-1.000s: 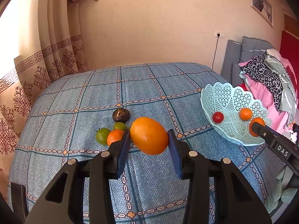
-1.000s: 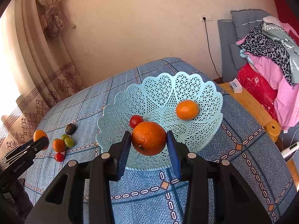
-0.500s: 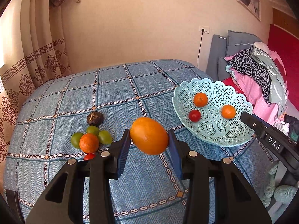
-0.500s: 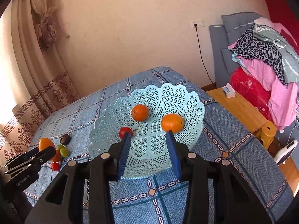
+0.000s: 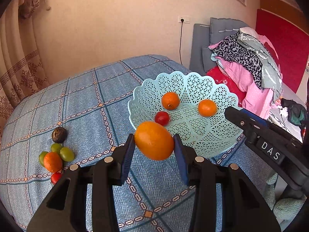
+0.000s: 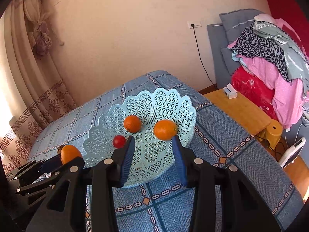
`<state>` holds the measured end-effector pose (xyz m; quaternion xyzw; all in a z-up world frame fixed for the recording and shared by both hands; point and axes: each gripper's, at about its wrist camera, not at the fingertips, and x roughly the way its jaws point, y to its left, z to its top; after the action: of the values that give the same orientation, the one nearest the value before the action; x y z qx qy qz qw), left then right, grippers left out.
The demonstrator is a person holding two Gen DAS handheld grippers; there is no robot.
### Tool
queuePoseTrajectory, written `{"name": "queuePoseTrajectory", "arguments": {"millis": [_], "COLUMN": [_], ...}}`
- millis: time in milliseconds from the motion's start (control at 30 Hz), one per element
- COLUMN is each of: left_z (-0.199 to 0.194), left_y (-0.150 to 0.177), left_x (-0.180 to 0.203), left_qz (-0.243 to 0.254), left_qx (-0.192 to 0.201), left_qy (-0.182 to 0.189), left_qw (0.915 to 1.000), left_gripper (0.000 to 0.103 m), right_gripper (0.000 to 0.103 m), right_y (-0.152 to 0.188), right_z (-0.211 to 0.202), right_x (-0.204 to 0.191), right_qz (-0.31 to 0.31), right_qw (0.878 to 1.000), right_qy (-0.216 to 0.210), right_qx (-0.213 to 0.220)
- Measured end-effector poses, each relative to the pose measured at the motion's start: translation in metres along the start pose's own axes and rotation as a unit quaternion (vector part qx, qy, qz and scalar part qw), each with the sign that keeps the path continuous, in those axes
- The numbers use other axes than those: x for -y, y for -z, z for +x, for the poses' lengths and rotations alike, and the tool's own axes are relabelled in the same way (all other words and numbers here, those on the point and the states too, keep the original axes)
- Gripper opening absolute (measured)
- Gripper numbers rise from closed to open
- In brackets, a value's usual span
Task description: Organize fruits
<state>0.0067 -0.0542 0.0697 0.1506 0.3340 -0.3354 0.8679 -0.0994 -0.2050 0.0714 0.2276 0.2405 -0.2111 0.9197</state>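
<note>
My left gripper (image 5: 154,150) is shut on a large orange (image 5: 154,140), held in the air just short of the near left rim of the pale blue lattice basket (image 5: 216,89). Inside the basket lie two oranges (image 5: 170,100) (image 5: 207,107) and a red tomato (image 5: 162,118). My right gripper (image 6: 153,154) is open with nothing between its pads, hovering over the basket (image 6: 173,104) at its near edge. In the right wrist view the held orange (image 6: 70,153) shows at the lower left. Loose fruit stays on the blue cloth: an orange (image 5: 52,161), green fruits (image 5: 66,154), a small red one (image 5: 55,177), a dark brown one (image 5: 59,134).
The blue chequered cloth (image 5: 87,104) covers the table. A curtain (image 5: 17,61) hangs at the left. At the right stands a grey sofa piled with clothes (image 5: 249,61). A wooden side table (image 6: 239,108) with a small white box sits beyond the table's right edge.
My left gripper has carried the large orange rightwards, close to the basket. My right gripper let its orange go into the basket, now stands open and has pulled back a little.
</note>
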Motion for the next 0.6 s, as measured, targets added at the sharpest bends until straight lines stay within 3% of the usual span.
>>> {"name": "queuePoseTrajectory", "arguments": {"millis": [300, 433, 600], "left_z": [0.011, 0.009, 0.004], "left_y": [-0.013, -0.014, -0.012], "left_x": [0.013, 0.011, 0.003], "left_qz": [-0.001, -0.013, -0.018], "left_qx": [-0.004, 0.008, 0.013], "left_qy": [0.035, 0.033, 0.027], "left_qw": [0.9994, 0.9993, 0.9994], "left_gripper": [0.043, 0.065, 0.065], "right_gripper": [0.040, 0.040, 0.040], "right_y": [-0.001, -0.001, 0.000], "right_z": [-0.001, -0.001, -0.001], "right_x": [0.005, 0.008, 0.007], "right_qz": [0.004, 0.007, 0.004], "right_qw": [1.000, 1.000, 1.000], "right_qy": [0.007, 0.008, 0.007], "right_qx": [0.006, 0.007, 0.007]}}
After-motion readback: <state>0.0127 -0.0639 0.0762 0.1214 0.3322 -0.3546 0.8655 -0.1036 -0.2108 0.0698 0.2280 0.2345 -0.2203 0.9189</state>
